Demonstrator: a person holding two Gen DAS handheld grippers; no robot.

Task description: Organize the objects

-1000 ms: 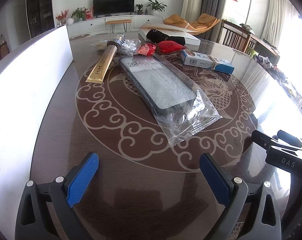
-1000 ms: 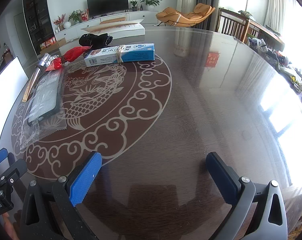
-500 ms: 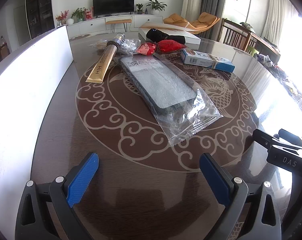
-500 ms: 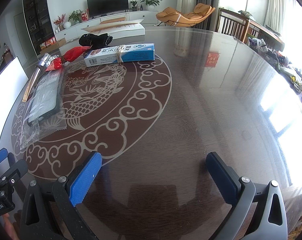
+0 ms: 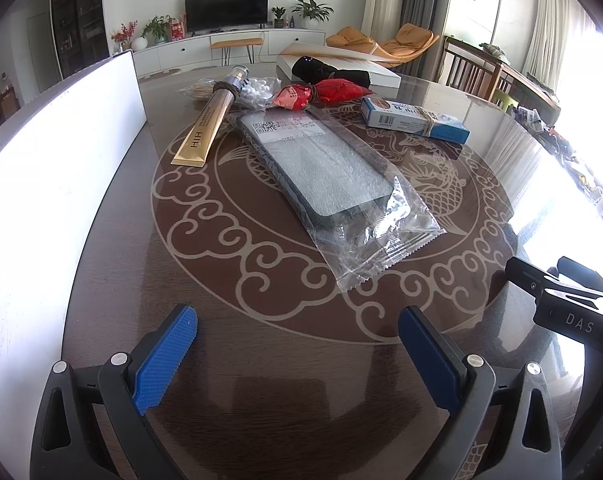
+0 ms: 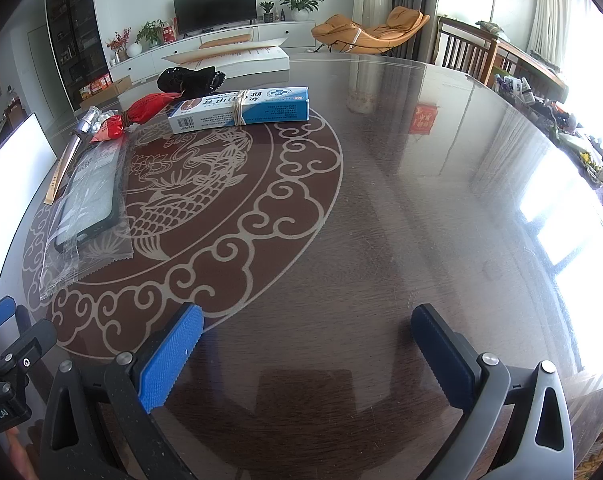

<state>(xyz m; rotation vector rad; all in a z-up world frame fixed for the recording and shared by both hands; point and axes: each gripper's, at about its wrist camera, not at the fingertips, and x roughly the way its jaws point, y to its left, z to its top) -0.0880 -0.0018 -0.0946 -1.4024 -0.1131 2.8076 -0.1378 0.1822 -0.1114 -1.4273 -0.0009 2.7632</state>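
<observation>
Across the round, dark worktop (image 5: pixel 113 280) with its pale fish-and-cloud pattern, a white panel (image 5: pixel 49 184) runs along the left edge. Next in size, a dark phone case sealed in a clear plastic bag (image 5: pixel 329 184) lies flat near the middle of the pattern, its loose end toward the left gripper. Beyond it on the far side sits a flat white box (image 5: pixel 341 66) with a black bundle (image 5: pixel 321 70) on it. A blue and white carton (image 6: pixel 241 108) bound with a rubber band lies right of the bag, apart from it. A gold tube (image 5: pixel 207 128) lies left of the bag, just beside it. A red packet (image 5: pixel 321 94) tied at its middle rests at the bag's far end, next to a bag of white balls (image 5: pixel 255 88). Both the left gripper (image 5: pixel 297 356) and the right gripper (image 6: pixel 307 356) hover low over bare worktop, jaws spread wide and holding nothing.
</observation>
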